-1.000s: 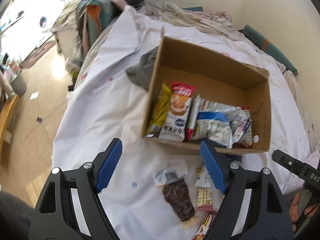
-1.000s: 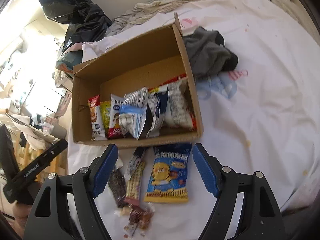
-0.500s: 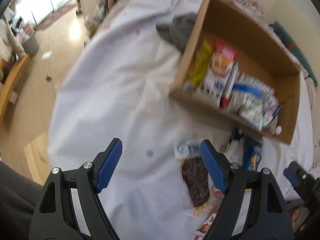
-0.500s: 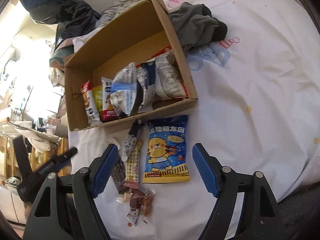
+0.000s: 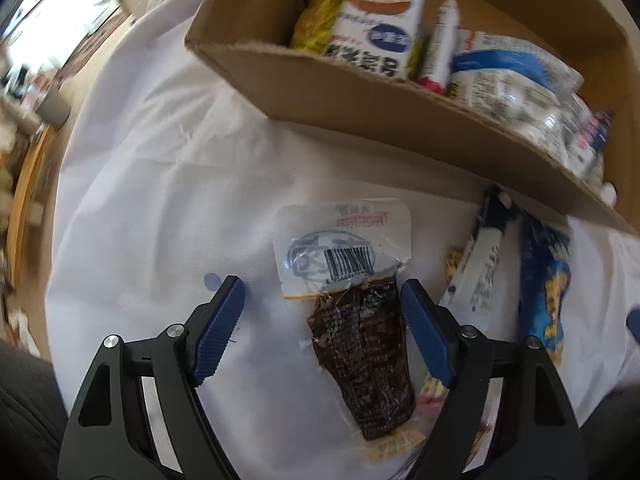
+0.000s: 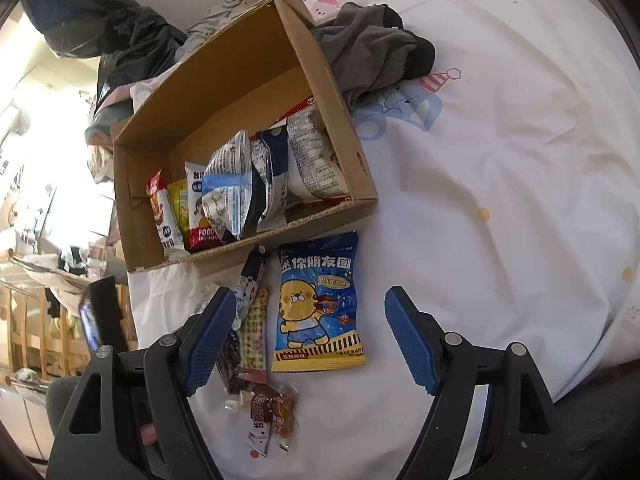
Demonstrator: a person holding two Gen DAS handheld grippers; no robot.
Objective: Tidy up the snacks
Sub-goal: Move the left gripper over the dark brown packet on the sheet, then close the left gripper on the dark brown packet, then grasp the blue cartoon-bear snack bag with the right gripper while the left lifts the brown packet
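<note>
In the left wrist view, the left gripper (image 5: 322,292) is hanging over the white bedsheet (image 5: 160,184) with its blue-padded jaws spread wide, gripping nothing. Between them is lying a clear vacuum pouch of dark brown meat with a barcode label (image 5: 356,300), flat on the sheet and touching neither pad. Beyond it, the open brown cardboard box (image 5: 360,92) is sitting on the sheet, holding a row of upright packets: a yellow packet (image 5: 316,12) at the left end, a white packet with a burger picture and a blue oval (image 5: 380,20) beside it, a narrow white stick with a red end (image 5: 438,44), then a crinkled white-and-blue bag (image 5: 508,80). Just outside the box's near wall, a slim white-and-navy stick packet (image 5: 480,264) and a blue cartoon snack bag (image 5: 546,296) are lying on the sheet.

In the right wrist view, the right gripper (image 6: 308,336) is likewise standing released, jaws apart and empty, above the blue cartoon snack bag (image 6: 316,304), which is lying flat just in front of the cardboard box (image 6: 248,88). The box is holding its packets bunched along the near wall; its far half is showing bare cardboard. A grey crumpled cloth (image 6: 372,48) is lying against the box's right wall. Near the left pad, a yellow checked stick packet (image 6: 254,332) and small brown wrapped sweets (image 6: 272,408) are lying loose on the sheet.
</note>
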